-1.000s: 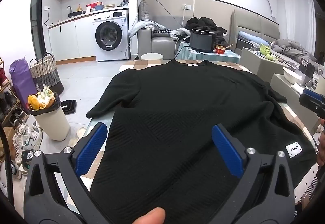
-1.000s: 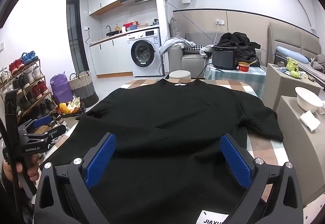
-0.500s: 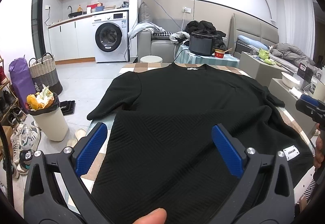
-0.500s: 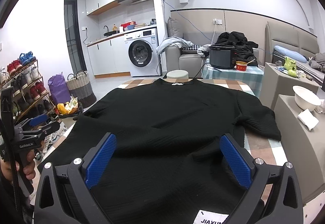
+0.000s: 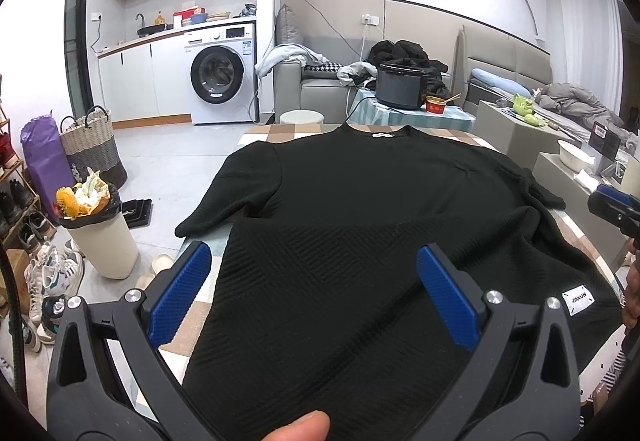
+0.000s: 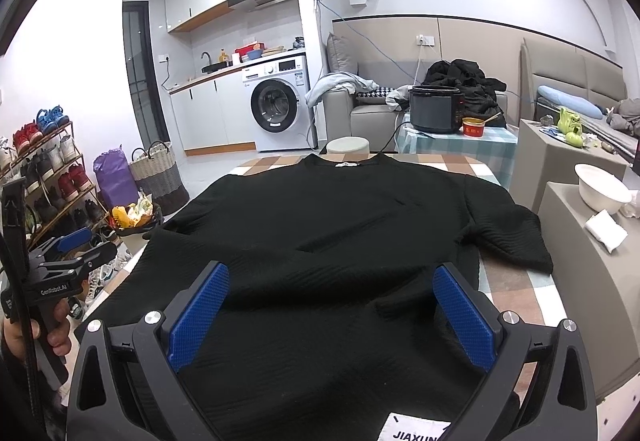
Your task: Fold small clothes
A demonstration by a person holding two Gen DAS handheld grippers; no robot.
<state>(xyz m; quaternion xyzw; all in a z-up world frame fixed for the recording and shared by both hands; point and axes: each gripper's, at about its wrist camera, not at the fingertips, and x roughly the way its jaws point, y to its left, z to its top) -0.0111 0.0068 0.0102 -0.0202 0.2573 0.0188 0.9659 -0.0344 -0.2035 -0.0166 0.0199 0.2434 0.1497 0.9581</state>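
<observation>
A black short-sleeved knit top (image 5: pixel 360 201) lies spread flat on a checked table (image 5: pixel 280 131), collar at the far end, hem toward me. It also shows in the right wrist view (image 6: pixel 340 225). A white label (image 5: pixel 579 299) sits at the hem's right corner; it also shows in the right wrist view (image 6: pixel 416 431). My left gripper (image 5: pixel 314 273) is open and empty above the hem's left part. My right gripper (image 6: pixel 330 293) is open and empty above the hem's right part. Each gripper shows at the edge of the other's view: the right (image 5: pixel 614 207), the left (image 6: pixel 72 255).
A full bin (image 5: pixel 100 233), shoes and a woven basket (image 5: pixel 90 145) stand on the floor to the left. A side table with a black cooker (image 5: pixel 402 87) is beyond the far end. Beige cabinets with a white bowl (image 6: pixel 602 191) stand on the right.
Both grippers have lifted and pulled back a little, so the top sits slightly lower in both views. Both stay open. The top has not moved.
</observation>
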